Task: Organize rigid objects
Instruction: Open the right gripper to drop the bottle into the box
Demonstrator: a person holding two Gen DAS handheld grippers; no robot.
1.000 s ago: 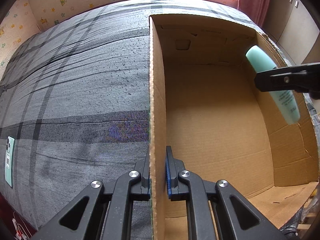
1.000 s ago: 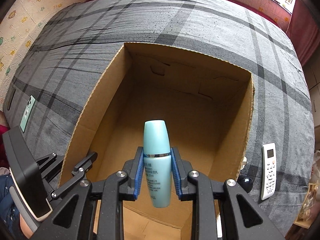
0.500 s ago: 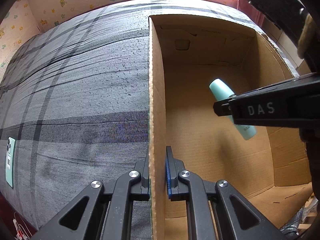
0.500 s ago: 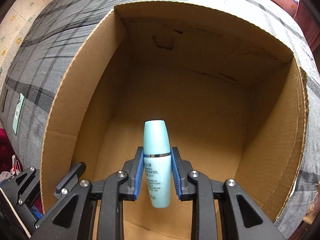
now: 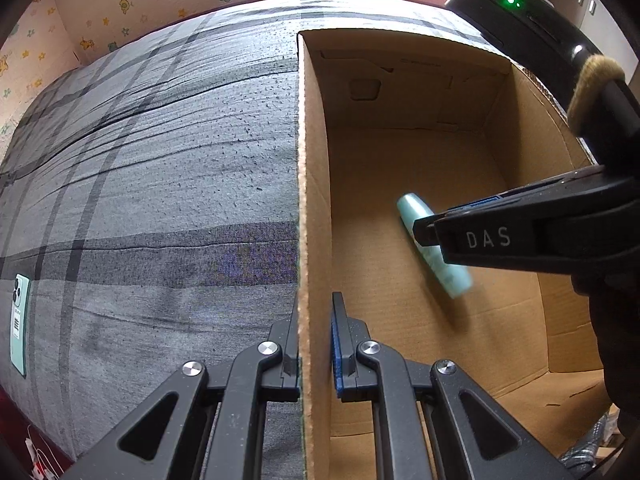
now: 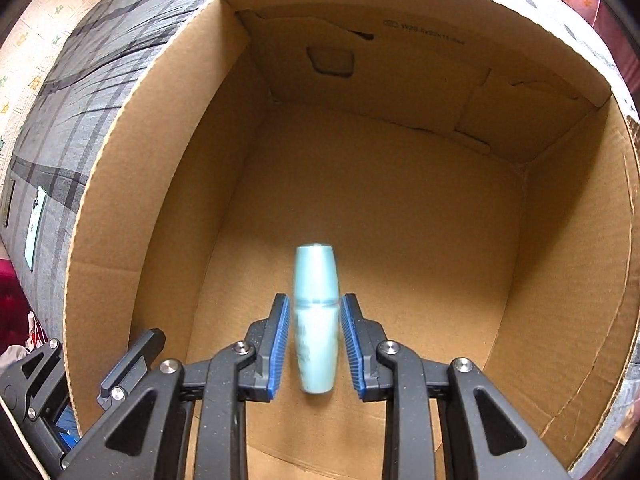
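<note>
A pale teal bottle (image 6: 316, 280) hangs blurred between the blue pads of my right gripper (image 6: 314, 308), deep inside an open cardboard box (image 6: 120, 160). A thin gap shows on each side of the bottle, so the pads no longer press it. From the left wrist view the bottle (image 5: 456, 280) slants just above the box floor, half hidden by the right gripper (image 5: 424, 232). My left gripper (image 5: 315, 320) is shut on the box's near side wall (image 5: 314, 200), one finger inside and one outside. That gripper also shows at the lower left of the right wrist view (image 6: 132, 360).
The box sits on a grey plaid bedspread (image 5: 160, 160). A mint-green phone (image 5: 18, 320) lies on the bedspread far to the left of the box. Apart from the bottle, the box floor (image 6: 400, 220) is bare cardboard.
My right gripper sank from above the rim down into the box with the bottle. Its pads have now parted slightly and the bottle has gone blurred. The left gripper stayed on the wall.
</note>
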